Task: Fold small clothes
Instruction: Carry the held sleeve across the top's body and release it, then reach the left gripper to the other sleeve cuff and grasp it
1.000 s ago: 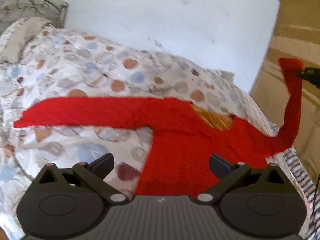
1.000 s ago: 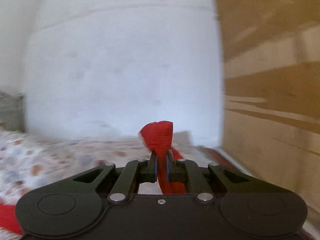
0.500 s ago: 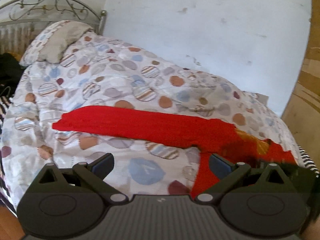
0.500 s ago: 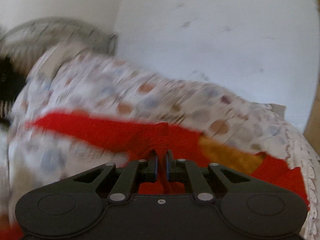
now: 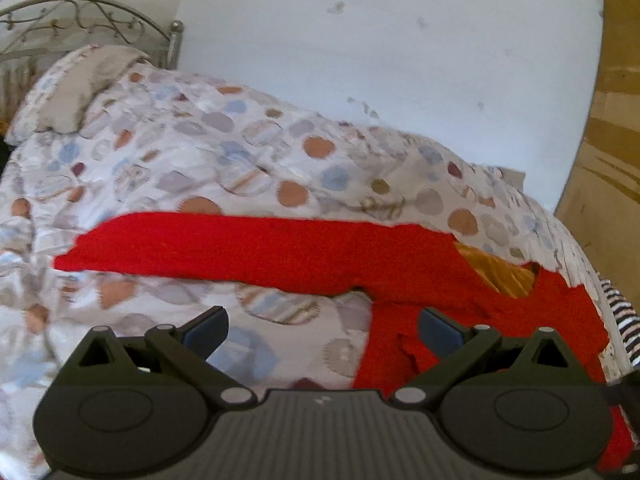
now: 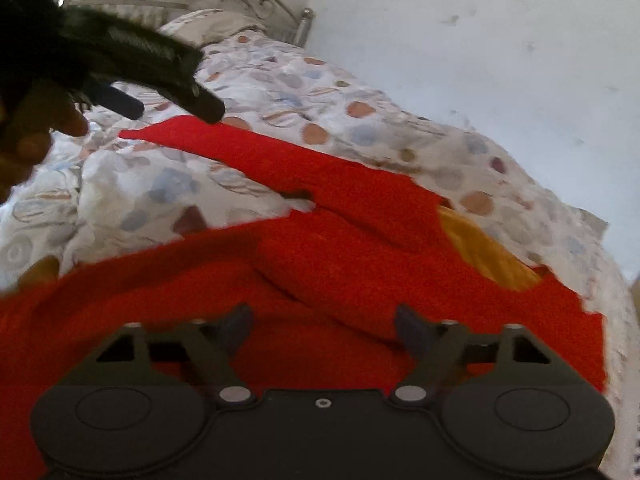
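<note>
A red knit sweater with a mustard-yellow neck lining lies spread on the patterned duvet. One sleeve stretches out flat to the left. In the right wrist view the other sleeve lies folded across the sweater's body. My right gripper hovers just over that folded sleeve with its jaws opening and no cloth pinched between them. My left gripper is open and empty above the duvet beside the sweater's left edge. The left gripper also shows at the right wrist view's upper left.
A grey pillow and a metal headboard are at the far left of the bed. A white wall runs behind it and a wooden panel stands at the right. Striped fabric hangs at the bed's right edge. A hand holds the left gripper.
My right gripper brought the raised sleeve down from the right and across the sweater's body, then opened and let it go. The left gripper stayed open and drifted slightly.
</note>
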Action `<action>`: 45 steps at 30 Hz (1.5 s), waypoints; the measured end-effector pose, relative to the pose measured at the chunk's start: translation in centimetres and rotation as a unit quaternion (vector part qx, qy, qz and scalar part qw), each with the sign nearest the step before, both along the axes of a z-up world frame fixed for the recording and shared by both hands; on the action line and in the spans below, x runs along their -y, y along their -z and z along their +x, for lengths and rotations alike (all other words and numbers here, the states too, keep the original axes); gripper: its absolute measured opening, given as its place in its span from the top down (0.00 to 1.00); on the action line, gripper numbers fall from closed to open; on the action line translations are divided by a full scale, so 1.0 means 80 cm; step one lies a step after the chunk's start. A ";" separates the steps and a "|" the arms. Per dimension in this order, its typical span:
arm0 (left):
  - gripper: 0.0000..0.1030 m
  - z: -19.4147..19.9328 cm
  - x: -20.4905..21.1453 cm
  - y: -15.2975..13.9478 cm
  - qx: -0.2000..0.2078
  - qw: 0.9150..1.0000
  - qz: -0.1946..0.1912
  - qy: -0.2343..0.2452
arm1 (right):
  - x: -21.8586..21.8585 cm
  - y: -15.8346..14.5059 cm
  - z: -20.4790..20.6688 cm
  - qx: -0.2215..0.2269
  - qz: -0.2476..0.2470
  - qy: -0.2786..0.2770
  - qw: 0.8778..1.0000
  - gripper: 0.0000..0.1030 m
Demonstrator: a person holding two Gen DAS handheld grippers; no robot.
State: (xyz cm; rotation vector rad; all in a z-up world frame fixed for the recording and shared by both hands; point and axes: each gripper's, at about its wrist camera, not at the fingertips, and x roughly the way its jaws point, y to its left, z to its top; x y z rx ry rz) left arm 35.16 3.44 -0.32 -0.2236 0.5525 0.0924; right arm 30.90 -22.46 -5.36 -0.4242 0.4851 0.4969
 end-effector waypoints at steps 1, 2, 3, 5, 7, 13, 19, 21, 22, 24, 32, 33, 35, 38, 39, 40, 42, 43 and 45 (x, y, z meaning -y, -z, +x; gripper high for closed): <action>0.00 0.009 0.008 0.008 -0.005 1.000 0.003 0.006 | 0.015 -0.002 -0.001 0.009 -0.006 0.012 1.000 0.08; 0.00 0.015 0.015 0.015 -0.010 1.000 0.007 0.007 | 0.029 -0.003 -0.001 0.015 -0.013 0.026 0.999 0.07; 0.00 0.022 0.024 0.025 -0.016 1.000 0.014 0.007 | 0.046 -0.004 0.002 0.017 -0.021 0.047 0.999 0.07; 0.00 0.030 0.038 0.041 -0.022 0.999 0.025 0.007 | 0.079 -0.005 0.015 0.009 -0.024 0.086 0.996 0.14; 0.00 0.033 0.049 0.055 -0.026 0.999 0.033 0.010 | 0.113 -0.002 0.031 0.011 -0.032 0.127 0.991 0.18; 0.01 0.040 0.061 0.090 -0.041 0.997 0.061 0.003 | 0.183 0.023 0.095 0.022 -0.081 0.220 0.972 0.50; 0.00 0.033 0.046 0.111 -0.026 0.999 0.026 0.005 | 0.193 0.050 0.142 0.034 -0.137 0.222 0.965 0.56; 0.00 0.032 0.041 0.115 -0.023 1.000 0.013 0.007 | 0.189 0.054 0.152 0.043 -0.145 0.214 0.965 0.66; 0.00 0.032 0.040 0.116 -0.021 1.000 0.009 0.008 | 0.188 0.054 0.153 0.044 -0.146 0.215 0.965 0.89; 0.00 0.030 0.036 0.118 -0.017 1.000 0.001 0.009 | 0.188 0.051 0.153 0.046 -0.135 0.224 0.964 0.93; 0.00 0.031 0.034 0.120 -0.016 1.000 -0.003 0.010 | 0.231 0.043 0.134 0.005 0.031 0.308 0.951 0.96; 0.00 0.030 0.034 0.120 -0.016 1.000 -0.004 0.010 | 0.230 0.046 0.136 0.002 0.030 0.310 0.950 0.96; 0.00 0.030 0.034 0.120 -0.016 1.000 -0.006 0.011 | 0.235 0.048 0.143 -0.011 0.044 0.318 0.947 0.96; 0.00 0.029 0.034 0.121 -0.013 1.000 -0.009 0.011 | 0.242 0.052 0.145 -0.025 0.062 0.325 0.943 0.96; 0.00 0.029 0.034 0.121 -0.012 1.000 -0.009 0.011 | 0.241 0.053 0.144 -0.024 0.059 0.323 0.944 0.96; 0.00 0.029 0.033 0.121 -0.011 1.000 -0.010 0.011 | 0.238 0.055 0.142 -0.024 0.054 0.321 0.945 0.96; 0.00 0.029 0.033 0.122 -0.011 1.000 -0.011 0.011 | 0.236 0.055 0.138 -0.023 0.050 0.319 0.946 0.96; 0.00 0.029 0.032 0.122 -0.010 1.000 -0.013 0.012 | 0.235 0.055 0.137 -0.023 0.048 0.319 0.946 0.96; 0.00 0.028 0.031 0.122 -0.009 1.000 -0.016 0.012 | 0.234 0.054 0.134 -0.024 0.046 0.318 0.947 0.96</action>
